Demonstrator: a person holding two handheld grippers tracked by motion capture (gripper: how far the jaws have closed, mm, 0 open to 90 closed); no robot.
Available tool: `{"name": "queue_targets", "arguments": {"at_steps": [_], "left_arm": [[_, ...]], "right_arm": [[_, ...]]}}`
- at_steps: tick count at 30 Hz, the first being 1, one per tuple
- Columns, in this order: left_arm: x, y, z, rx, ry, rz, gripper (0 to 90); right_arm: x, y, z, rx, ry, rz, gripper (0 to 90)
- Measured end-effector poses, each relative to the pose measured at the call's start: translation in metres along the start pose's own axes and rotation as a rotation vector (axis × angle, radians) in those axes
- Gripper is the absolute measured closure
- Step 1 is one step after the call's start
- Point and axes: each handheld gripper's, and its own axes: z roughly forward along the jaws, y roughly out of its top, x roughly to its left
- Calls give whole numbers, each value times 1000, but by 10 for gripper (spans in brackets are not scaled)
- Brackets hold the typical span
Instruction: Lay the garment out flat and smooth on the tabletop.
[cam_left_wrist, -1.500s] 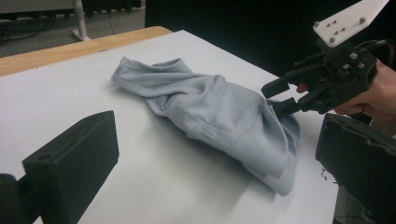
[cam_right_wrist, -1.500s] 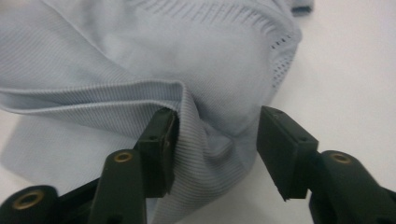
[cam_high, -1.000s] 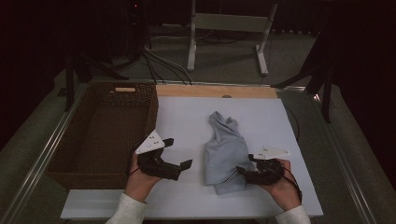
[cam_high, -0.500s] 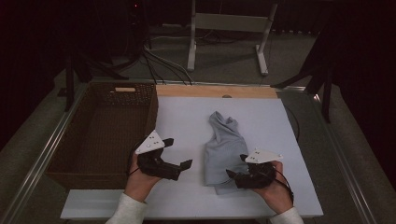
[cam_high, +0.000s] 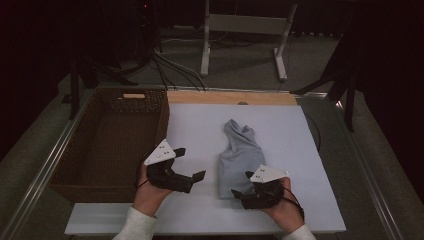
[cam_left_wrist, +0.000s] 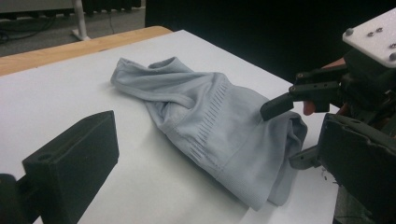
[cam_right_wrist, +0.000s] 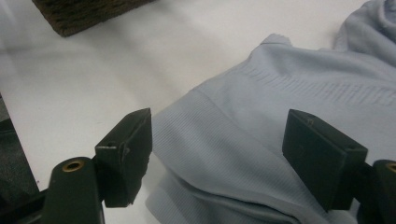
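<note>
Grey cloth (cam_high: 239, 156) lying crumpled on the white surface (cam_high: 295, 145), right of centre, well apart from the wicker basket (cam_high: 112, 145) at the left. Right gripper (cam_high: 246, 192) at the cloth's near end, jaws just opened wider and set astride the near hem; in the right gripper view, cloth (cam_right_wrist: 261, 140) between the two jaws, pads not yet pressing. Left gripper (cam_high: 192, 179) on the bare surface just left of the cloth, jaws parted and empty; in the left gripper view, cloth (cam_left_wrist: 219, 135) ahead, the right gripper (cam_left_wrist: 285, 133) at its near end.

Step in hand, as judged: approach for a grasp on the near hem. Next move: lower onto the fabric and close on the hem without bunching extra folds; then, likely, a matching grasp by the left gripper for spreading or for transfer to the basket.
</note>
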Motion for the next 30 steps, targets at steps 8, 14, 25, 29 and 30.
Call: {"name": "queue_targets", "arguments": {"at_steps": [8, 14, 25, 29, 30], "left_arm": [[0, 0, 0, -1, 0, -2, 3], [0, 0, 0, 0, -1, -1, 3], [0, 0, 0, 0, -1, -1, 3], [0, 0, 0, 0, -1, -1, 3], [0, 0, 0, 0, -1, -1, 3]], "right_arm": [[3, -4, 8, 30, 16, -19, 250], [4, -8, 15, 68, 13, -36, 257], [5, -13, 21, 136, -12, -98, 290], [6, -14, 22, 152, -17, -114, 290], [6, -14, 22, 154, -15, -115, 287]]}}
